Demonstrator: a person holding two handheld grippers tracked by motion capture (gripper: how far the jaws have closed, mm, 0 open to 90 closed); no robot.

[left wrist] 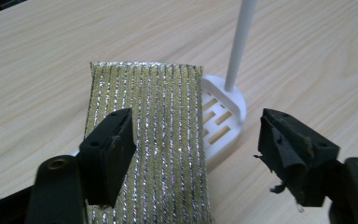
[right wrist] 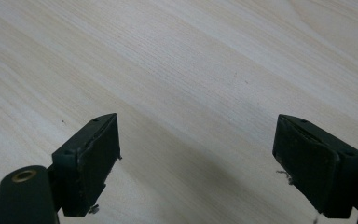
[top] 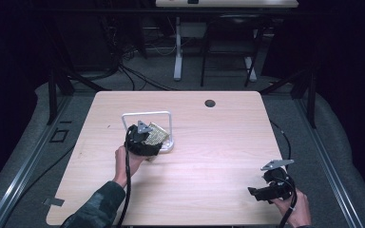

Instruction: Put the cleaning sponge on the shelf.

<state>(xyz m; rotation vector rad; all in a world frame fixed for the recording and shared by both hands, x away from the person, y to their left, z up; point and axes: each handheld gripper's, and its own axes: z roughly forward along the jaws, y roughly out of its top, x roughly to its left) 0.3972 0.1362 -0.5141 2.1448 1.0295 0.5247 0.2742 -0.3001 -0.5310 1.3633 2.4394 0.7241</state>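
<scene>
A gold and silver striped sponge cloth (left wrist: 149,140) lies flat on the base of a small white rack (left wrist: 223,116), whose thin white rail (top: 147,114) rises behind it. In the high view the sponge (top: 156,132) sits inside the rack (top: 169,142), left of the table's middle. My left gripper (left wrist: 196,154) hovers over the sponge, jaws wide apart and holding nothing. It also shows in the high view, the left gripper (top: 141,138) at the rack's front. My right gripper (right wrist: 198,163) is open over bare wood, the right gripper (top: 266,190) near the front right corner.
The pale wooden table (top: 209,156) has a dark round hole (top: 210,103) near its far edge. Cables (top: 128,190) trail from both grippers toward the front. Beyond the table stand dark frames, floor cables and another desk's white leg (top: 177,52).
</scene>
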